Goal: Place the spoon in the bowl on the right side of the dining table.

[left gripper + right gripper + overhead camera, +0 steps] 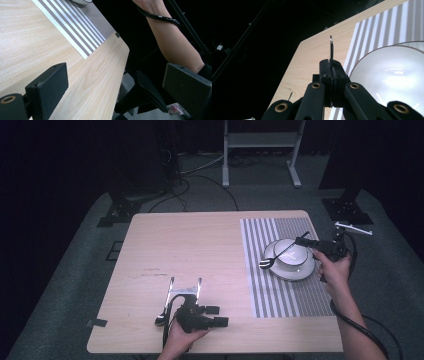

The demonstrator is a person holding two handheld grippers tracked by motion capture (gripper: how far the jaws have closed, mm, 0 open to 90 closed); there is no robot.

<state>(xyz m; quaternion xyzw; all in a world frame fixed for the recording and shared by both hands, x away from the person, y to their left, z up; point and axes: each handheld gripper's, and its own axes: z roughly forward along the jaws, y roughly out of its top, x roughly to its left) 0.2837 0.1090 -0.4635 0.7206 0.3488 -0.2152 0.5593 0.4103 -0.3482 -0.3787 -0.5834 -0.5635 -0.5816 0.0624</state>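
Fork going to the bowl

We hold the slim dark metal fork (278, 256) clamped in the right gripper (303, 240) over the white round bowl (294, 258) at far right; setting it down remains. Left gripper (184, 285) rests released.

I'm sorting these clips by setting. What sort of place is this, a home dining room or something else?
Probably a lab or recording studio, not a home: dark curtained surrounds, cables on the floor, a metal stand, and one bare table with a striped placemat.

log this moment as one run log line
right tool: shut on fork over bowl | left tool: open, low over table | spoon: by left tool
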